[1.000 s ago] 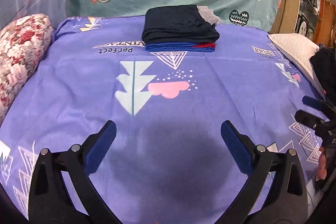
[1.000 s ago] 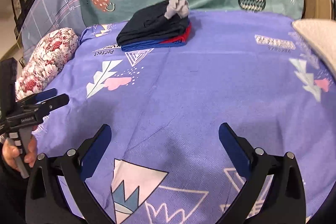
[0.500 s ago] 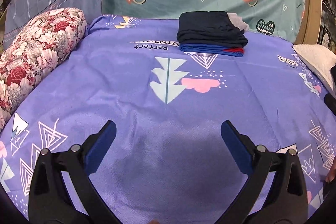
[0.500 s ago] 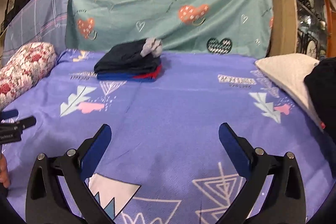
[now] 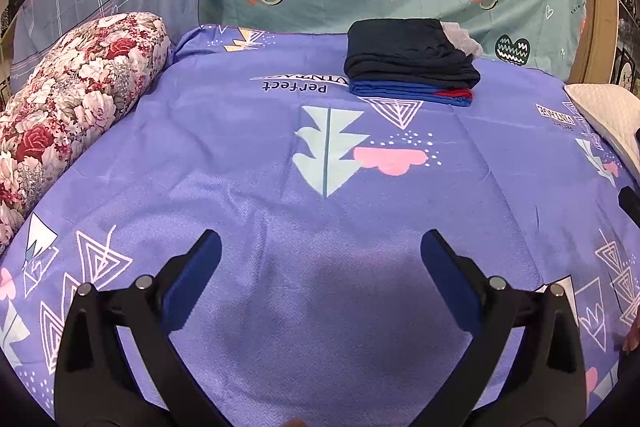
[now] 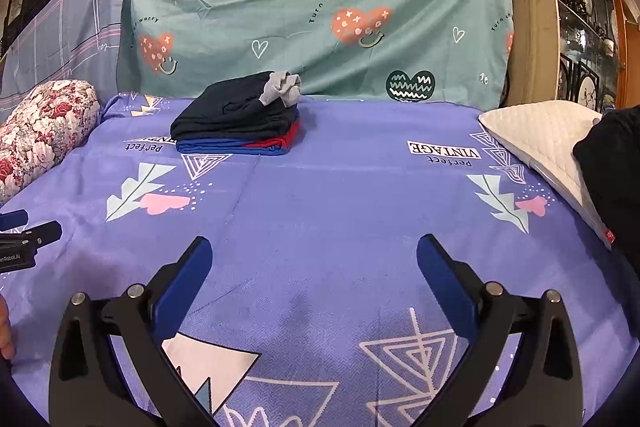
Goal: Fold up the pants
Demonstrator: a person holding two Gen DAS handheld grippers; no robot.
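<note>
While the left gripper [image 5: 320, 259] and right gripper [image 6: 314, 259] hover with jaws spread wide and holding nothing above the purple bed sheet [image 6: 340, 195], the folded pants [image 6: 236, 115] top a stack at the far side.

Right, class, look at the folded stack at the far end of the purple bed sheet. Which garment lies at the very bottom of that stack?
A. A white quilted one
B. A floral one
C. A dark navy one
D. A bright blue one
D: in the folded stack the bright blue garment lies flat on the purple bed sheet, under the red layer and the dark navy garment.
</note>
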